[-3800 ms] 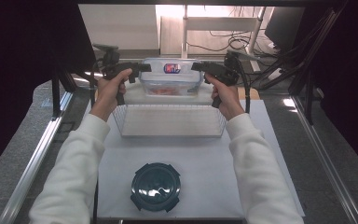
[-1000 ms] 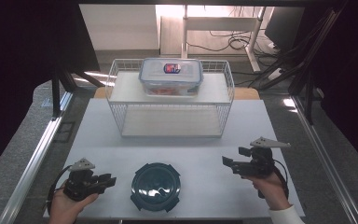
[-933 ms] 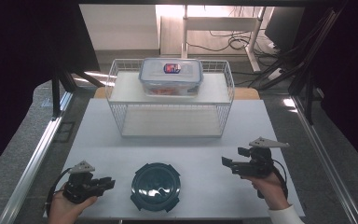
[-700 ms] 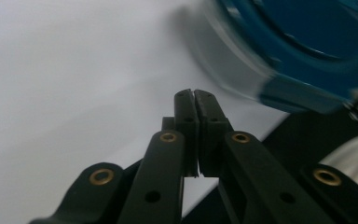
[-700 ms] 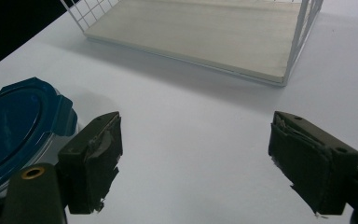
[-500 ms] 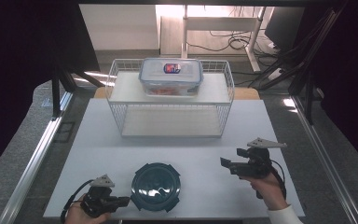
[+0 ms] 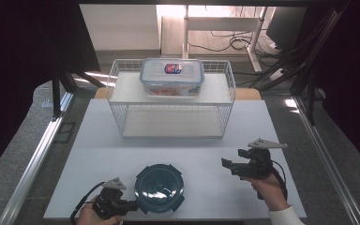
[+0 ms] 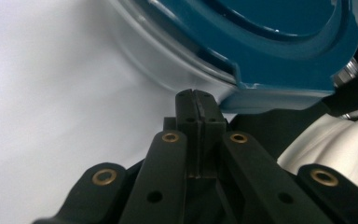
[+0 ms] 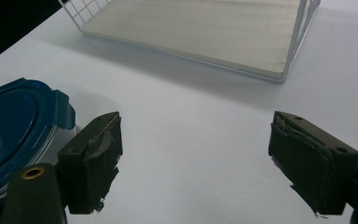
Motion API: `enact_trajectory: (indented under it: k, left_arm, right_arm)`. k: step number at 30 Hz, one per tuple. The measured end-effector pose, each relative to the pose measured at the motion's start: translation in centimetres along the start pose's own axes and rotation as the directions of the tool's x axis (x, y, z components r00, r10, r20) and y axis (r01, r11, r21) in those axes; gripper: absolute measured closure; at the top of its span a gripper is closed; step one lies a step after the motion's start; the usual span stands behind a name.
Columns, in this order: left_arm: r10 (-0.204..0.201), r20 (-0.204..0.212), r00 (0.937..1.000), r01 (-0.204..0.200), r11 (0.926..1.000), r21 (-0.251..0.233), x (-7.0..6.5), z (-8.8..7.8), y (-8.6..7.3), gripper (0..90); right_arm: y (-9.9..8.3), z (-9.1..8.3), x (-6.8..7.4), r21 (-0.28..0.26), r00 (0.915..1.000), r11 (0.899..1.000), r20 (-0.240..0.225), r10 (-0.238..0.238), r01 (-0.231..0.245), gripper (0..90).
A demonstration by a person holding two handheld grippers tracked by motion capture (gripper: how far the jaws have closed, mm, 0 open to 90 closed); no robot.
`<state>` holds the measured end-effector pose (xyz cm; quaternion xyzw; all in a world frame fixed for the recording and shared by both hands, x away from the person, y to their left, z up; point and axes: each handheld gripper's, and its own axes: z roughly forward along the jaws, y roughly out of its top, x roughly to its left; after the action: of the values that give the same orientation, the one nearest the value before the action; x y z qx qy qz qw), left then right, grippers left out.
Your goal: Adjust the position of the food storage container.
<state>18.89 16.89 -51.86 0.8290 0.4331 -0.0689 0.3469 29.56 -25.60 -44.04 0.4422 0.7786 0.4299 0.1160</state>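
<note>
Lid sits at the front of the table, right off our left gripper, clenched empty, so we'd reopen it, slide under a tab, right gripper waiting wide open.

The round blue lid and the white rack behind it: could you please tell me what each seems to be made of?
The round blue lid looks like glossy moulded plastic: it reflects light and has tabs at its rim. The white rack appears to be coated metal wire, a thin grid along its sides, with pale shelves that may be wood.
</note>
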Motion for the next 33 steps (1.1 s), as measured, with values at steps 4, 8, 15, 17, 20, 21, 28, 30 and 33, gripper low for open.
enact_trajectory:
  k: [4, 8, 15, 17, 20, 21, 28, 30, 33]
  left_arm:
    - [0.006, 0.0, 1.0, -0.006, 0.9999, -0.011, -0.3, 0.3, 0.8, 89.7]
    - [-0.008, 0.009, 0.9999, 0.008, 0.9997, -0.024, 0.1, 0.4, 1.5, 89.7]
    - [-0.011, 0.003, 0.9999, 0.011, 0.9996, -0.026, 0.4, 0.8, 2.4, 89.7]
    - [-0.006, -0.004, 1.0, 0.006, 0.9998, -0.02, 0.7, 1.0, 2.9, 89.7]
    - [-0.002, -0.014, 0.9999, 0.002, 0.9998, -0.018, 0.9, 1.3, 3.5, 89.8]
    - [-0.002, -0.015, 0.9999, 0.001, 0.9998, -0.018, 0.9, 1.4, 3.6, 89.7]
    - [-0.011, -0.011, 0.9999, 0.011, 0.9997, -0.023, 1.3, 2.2, 5.2, 89.8]
    - [-0.006, -0.013, 0.9999, 0.005, 0.9997, -0.023, 1.3, 2.5, 5.7, 89.9]
    - [-0.002, -0.002, 1.0, 0.002, 0.9996, -0.027, 1.4, 3.0, 6.5, 89.8]
  right_arm:
    - [0.0, -0.1, 0.0, -0.002, 1.0, 1.0, 0.002, 0.0, 0.0, 17.2]
    - [0.0, -0.1, -0.2, -0.004, 1.0, 1.0, 0.005, 0.003, -0.003, 17.2]
    - [-0.1, -0.1, -0.2, 0.001, 1.0, 1.0, 0.005, 0.004, -0.004, 17.2]
    - [-0.1, 0.1, -0.2, 0.004, 1.0, 1.0, 0.006, 0.001, -0.001, 17.2]
    - [-0.1, 0.1, -0.3, 0.004, 1.0, 1.0, 0.008, 0.0, 0.0, 17.2]
    - [-0.1, 0.2, -0.3, 0.005, 1.0, 1.0, 0.008, 0.001, -0.001, 17.2]
    - [-0.2, 0.3, -0.4, 0.01, 0.9999, 1.0, 0.011, 0.001, -0.001, 17.2]
    - [-0.2, 0.3, -0.4, 0.009, 0.9999, 1.0, 0.012, 0.003, -0.003, 17.2]
    - [-0.2, 0.2, -0.4, 0.011, 0.9999, 1.0, 0.013, 0.006, -0.006, 17.2]
